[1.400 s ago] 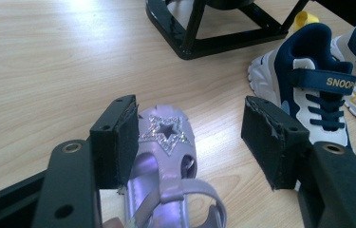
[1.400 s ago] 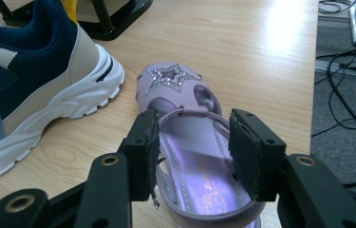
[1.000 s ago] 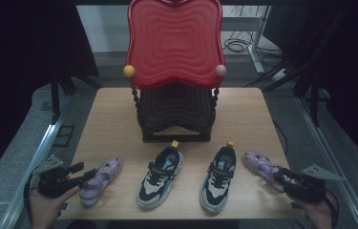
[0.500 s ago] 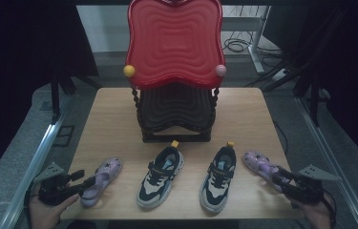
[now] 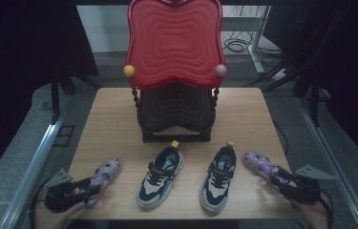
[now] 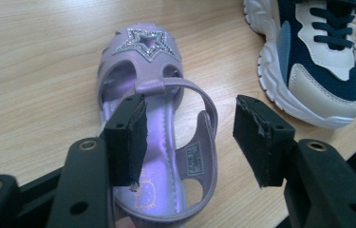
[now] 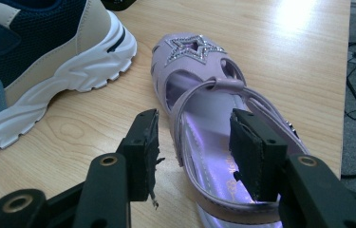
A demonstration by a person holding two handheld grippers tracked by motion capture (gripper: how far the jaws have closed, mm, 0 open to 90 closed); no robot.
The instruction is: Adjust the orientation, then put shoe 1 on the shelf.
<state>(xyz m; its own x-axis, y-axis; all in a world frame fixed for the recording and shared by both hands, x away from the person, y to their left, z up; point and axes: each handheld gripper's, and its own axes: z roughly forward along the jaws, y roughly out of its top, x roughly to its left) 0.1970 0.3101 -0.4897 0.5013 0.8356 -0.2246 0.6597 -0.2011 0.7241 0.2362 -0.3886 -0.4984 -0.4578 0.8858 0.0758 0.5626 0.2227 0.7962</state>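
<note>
Two purple star-topped sandals lie at the table's front corners. My left gripper (image 5: 87, 190) is at the heel of the left sandal (image 5: 105, 172). In the left gripper view (image 6: 190, 126) its jaws have just been closing and stand open astride the heel strap. One pad hangs over the insole of that sandal (image 6: 153, 57) and the other is outside its edge. My right gripper (image 5: 281, 176) is at the heel of the right sandal (image 5: 257, 161). In its own view (image 7: 194, 133) it is open. The side strap of the sandal (image 7: 192, 52) is between the pads, untouched.
Two navy-and-cream sneakers (image 5: 161, 175) (image 5: 219, 177) stand between the sandals, toes away from me. A red wavy-topped shoe rack (image 5: 174, 43) with a dark lower shelf stands at the back middle of the wooden table (image 5: 243, 114). Cables lie on the floor behind.
My left gripper has sunk and slid up to the left sandal's heel, and its jaws have narrowed. The right gripper and all shoes have stayed put.
</note>
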